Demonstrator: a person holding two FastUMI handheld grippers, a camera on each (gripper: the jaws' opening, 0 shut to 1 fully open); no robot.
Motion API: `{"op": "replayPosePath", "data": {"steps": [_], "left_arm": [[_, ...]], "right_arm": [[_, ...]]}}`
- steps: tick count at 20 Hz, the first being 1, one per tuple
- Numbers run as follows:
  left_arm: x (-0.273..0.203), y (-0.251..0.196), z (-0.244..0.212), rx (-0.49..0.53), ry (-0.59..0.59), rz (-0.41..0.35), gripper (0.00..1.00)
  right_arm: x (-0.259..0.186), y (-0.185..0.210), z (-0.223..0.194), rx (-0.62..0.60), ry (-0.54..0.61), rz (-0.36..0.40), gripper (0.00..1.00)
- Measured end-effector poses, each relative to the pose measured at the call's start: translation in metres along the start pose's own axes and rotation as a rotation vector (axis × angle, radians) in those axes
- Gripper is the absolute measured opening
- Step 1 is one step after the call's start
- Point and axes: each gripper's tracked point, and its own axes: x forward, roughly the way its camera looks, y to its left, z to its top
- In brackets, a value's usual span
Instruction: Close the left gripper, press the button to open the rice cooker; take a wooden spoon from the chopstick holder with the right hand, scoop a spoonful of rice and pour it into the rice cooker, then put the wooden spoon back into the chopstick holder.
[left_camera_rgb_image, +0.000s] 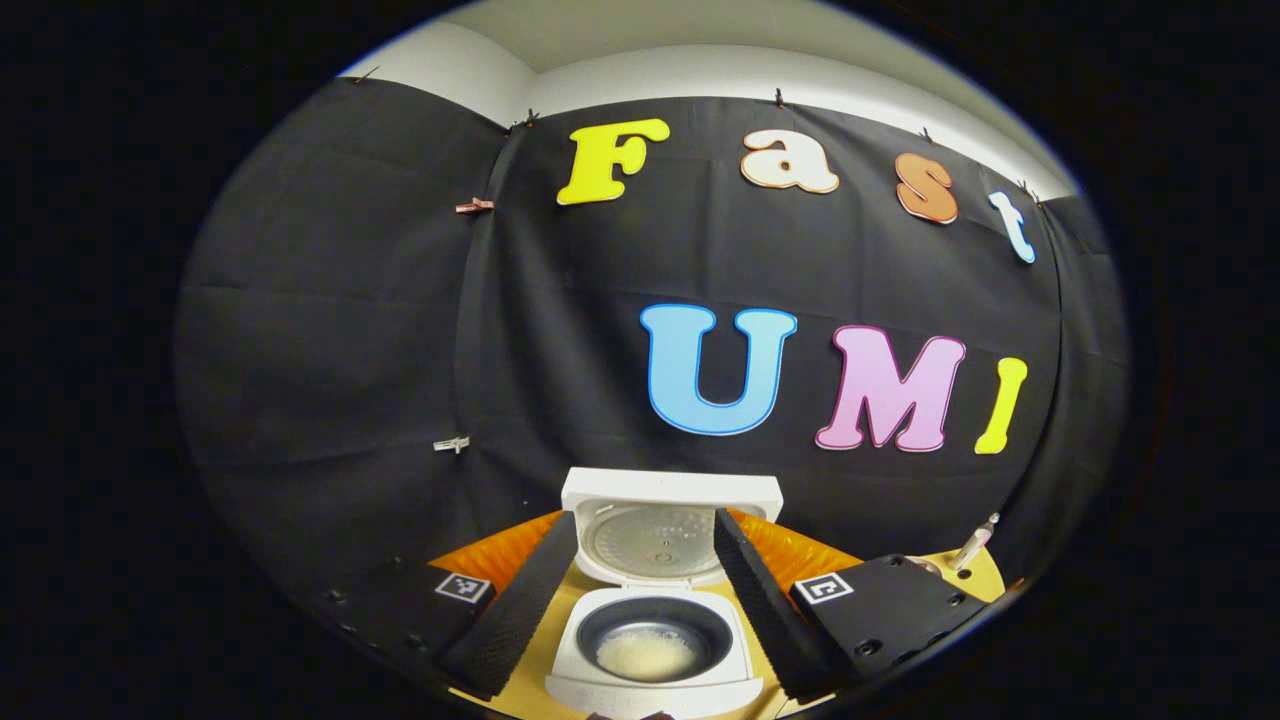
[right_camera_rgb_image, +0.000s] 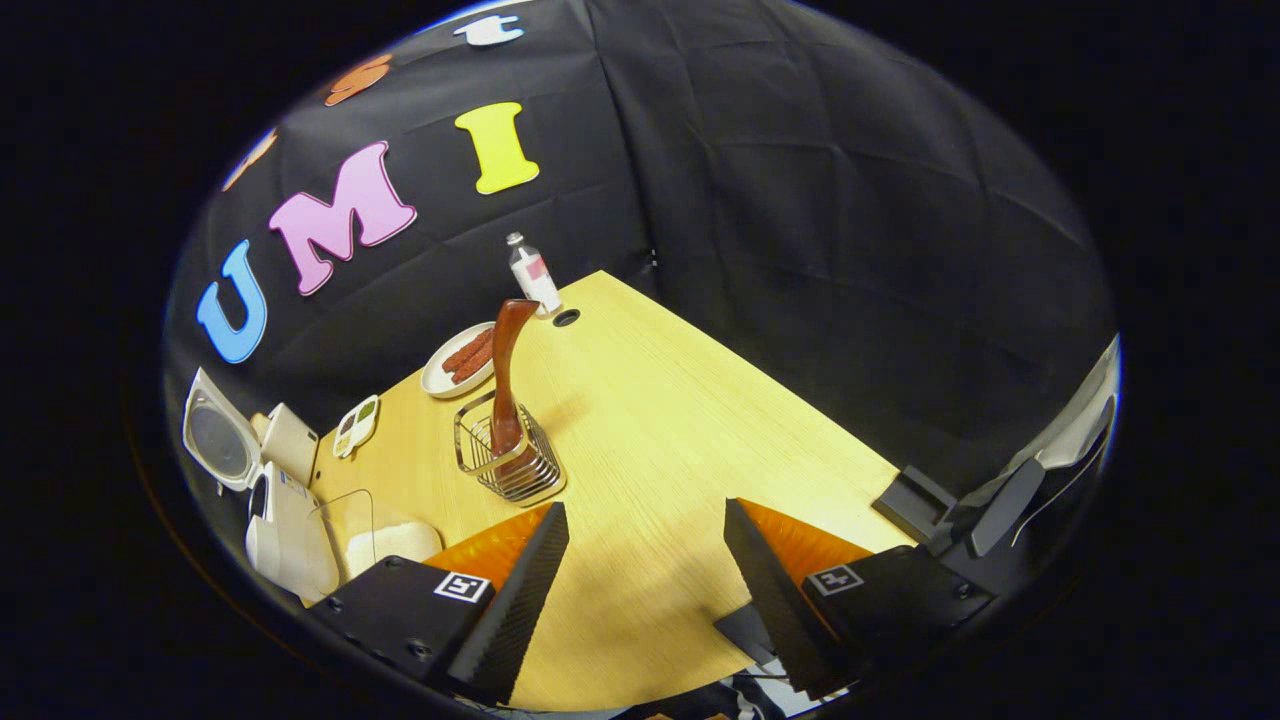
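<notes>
On the yellow surface (right_camera_rgb_image: 660, 420), the rice cooker (left_camera_rgb_image: 655, 640) stands with its lid (left_camera_rgb_image: 668, 530) up; a patch of rice lies in the dark inner pot. Left claw (left_camera_rgb_image: 640, 610) hangs above the cooker, fingers apart, holding nothing.

Right gripper view: right claw (right_camera_rgb_image: 645, 570) fingers spread wide over bare wood, empty. Wooden spoon (right_camera_rgb_image: 505, 380) stands upright in the wire chopstick holder (right_camera_rgb_image: 505, 460), apart from the claw. Cooker at far left of this view, a clear container beside it. A plate of sausages (right_camera_rgb_image: 462, 360), a small bottle (right_camera_rgb_image: 532, 275) and a small seasoning tray (right_camera_rgb_image: 356, 425) sit behind the holder, not involved.

Judgement: lid opened, rice in pot, spoon in holder — sequence looks at or near its end. No further grasp seems needed; the next move, if any, is only to draw both claws away without knocking the holder.
</notes>
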Motion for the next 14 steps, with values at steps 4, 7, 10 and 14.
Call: {"op": "replayPosePath", "data": {"steps": [4, 7, 10, 14], "left_arm": [[0.051, 0.003, 0.035, -0.018, -0.044, -0.016, 0.94], [0.097, 0.002, 0.039, -0.026, -0.024, -0.044, 0.94], [0.142, 0.001, 0.021, -0.033, 0.045, -0.063, 0.95], [0.191, -0.004, -0.004, -0.062, 0.122, -0.082, 0.95]], "right_arm": [[-0.013, 0.012, -0.003, -0.063, -0.011, 0.01, 0.99], [-0.022, 0.016, -0.007, -0.093, -0.008, 0.004, 0.99], [-0.027, 0.019, -0.01, -0.101, -0.011, -0.008, 0.99], [-0.032, 0.014, -0.022, -0.058, 0.002, -0.03, 0.99]]}}
